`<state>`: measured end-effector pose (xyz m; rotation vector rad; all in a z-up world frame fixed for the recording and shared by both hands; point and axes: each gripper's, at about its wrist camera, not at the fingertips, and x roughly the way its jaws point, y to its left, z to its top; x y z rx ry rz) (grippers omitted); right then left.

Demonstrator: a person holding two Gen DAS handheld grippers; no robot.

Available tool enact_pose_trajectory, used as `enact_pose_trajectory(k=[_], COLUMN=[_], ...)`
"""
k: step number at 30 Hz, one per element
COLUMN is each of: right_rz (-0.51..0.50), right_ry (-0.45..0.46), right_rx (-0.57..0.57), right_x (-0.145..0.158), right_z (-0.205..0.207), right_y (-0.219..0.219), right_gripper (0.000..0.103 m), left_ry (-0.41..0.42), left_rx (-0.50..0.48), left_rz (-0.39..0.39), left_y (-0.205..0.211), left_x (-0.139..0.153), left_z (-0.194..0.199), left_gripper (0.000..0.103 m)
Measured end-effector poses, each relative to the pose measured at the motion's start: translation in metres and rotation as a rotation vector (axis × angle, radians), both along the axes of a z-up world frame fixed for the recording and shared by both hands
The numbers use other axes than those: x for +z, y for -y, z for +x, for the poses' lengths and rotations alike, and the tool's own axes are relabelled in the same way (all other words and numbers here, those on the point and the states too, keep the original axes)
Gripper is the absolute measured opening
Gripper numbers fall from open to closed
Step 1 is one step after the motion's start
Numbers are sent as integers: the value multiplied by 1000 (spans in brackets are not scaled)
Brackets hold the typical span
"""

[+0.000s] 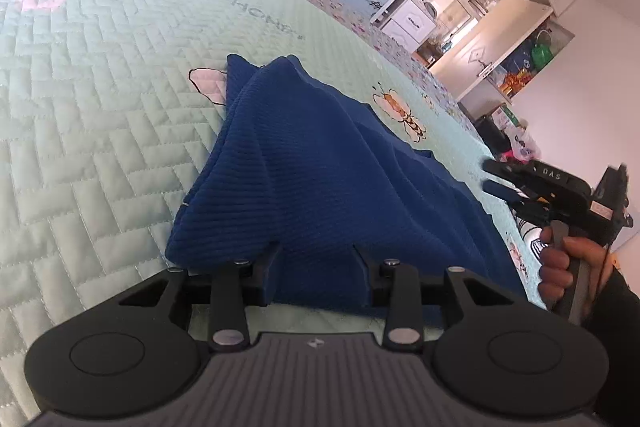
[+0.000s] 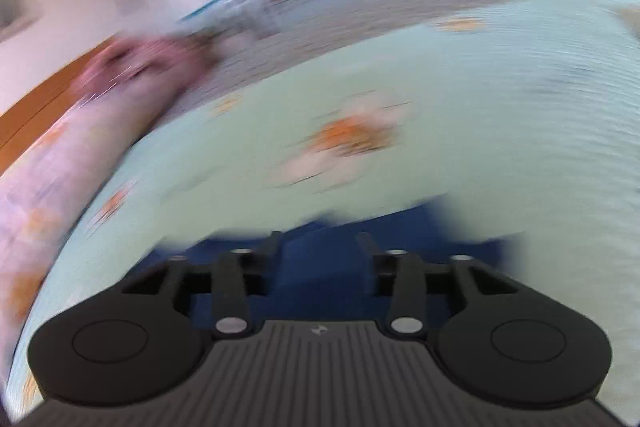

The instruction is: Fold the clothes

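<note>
Two grippers apart-fingered over a bed (image 1: 100, 115): left gripper (image 1: 316, 255) straddling blue garment (image 1: 312, 163), nothing pinched. Right gripper (image 2: 318, 241) likewise wide, empty, beside the rumpled cloth, probably seeking an edge.

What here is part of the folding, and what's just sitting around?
Part of the job: blue garment, left gripper, right gripper, hand.

Just there: quilt with bee pictures, shelves of odds and ends, pink bedding.

Motion blur smears the right wrist view; the blue garment (image 2: 320, 267) there shows no detail.
</note>
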<state>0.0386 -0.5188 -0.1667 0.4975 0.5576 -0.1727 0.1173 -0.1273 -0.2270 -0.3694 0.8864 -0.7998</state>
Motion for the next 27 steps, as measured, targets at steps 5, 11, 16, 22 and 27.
enact_pose_trajectory(k=[5,11,16,22,27], right_rz=[-28,-10,-18,58,17], right_ry=[-64,-47,-84,-101,-3], right_rx=[170,22,86,-75,-111], right_x=[-15,-3,-8,-24,13], right_z=[41,11,-16,-57,-110], right_y=[-38,-3,-8,39,9], right_gripper=[46,33,63,22,64], left_ry=[-1,-12,-29,-25,-57], left_rx=[-19,-16,7,46,142], left_rz=[27,6,7,54,21], left_y=[1,-2,-3,-26,-56], left_x=[5,2,8,22,25], left_z=[0,2,-1,-4,-9], left_gripper=[40,40,41,43,53])
